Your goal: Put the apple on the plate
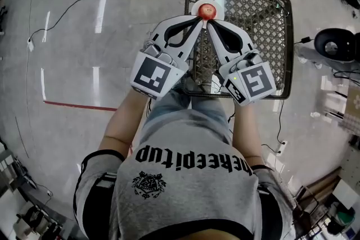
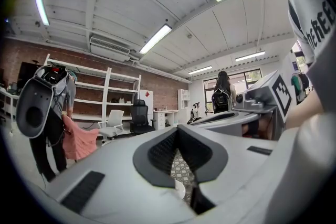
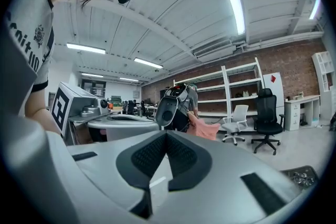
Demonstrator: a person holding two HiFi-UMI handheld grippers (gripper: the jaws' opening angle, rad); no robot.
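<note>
A red apple [image 1: 206,10] sits on a small white plate [image 1: 194,7] at the near left corner of a black mesh table [image 1: 256,14]. In the head view my left gripper [image 1: 199,18] and my right gripper [image 1: 210,21] are held up side by side over the table. Their tips nearly touch each other and show just below the apple in the picture. Both are shut with nothing between the fingers. The left gripper [image 2: 178,129] shows its jaws meeting, with mesh and a bit of white plate [image 2: 180,189] seen through the gap. The right gripper [image 3: 166,132] also has its jaws together.
The table stands on a shiny grey floor with cables [image 1: 73,3] and a red tape line [image 1: 79,105]. In the room stands another person [image 2: 58,113] with a gripper. Shelves [image 2: 105,92] and office chairs [image 3: 265,118] line a brick wall.
</note>
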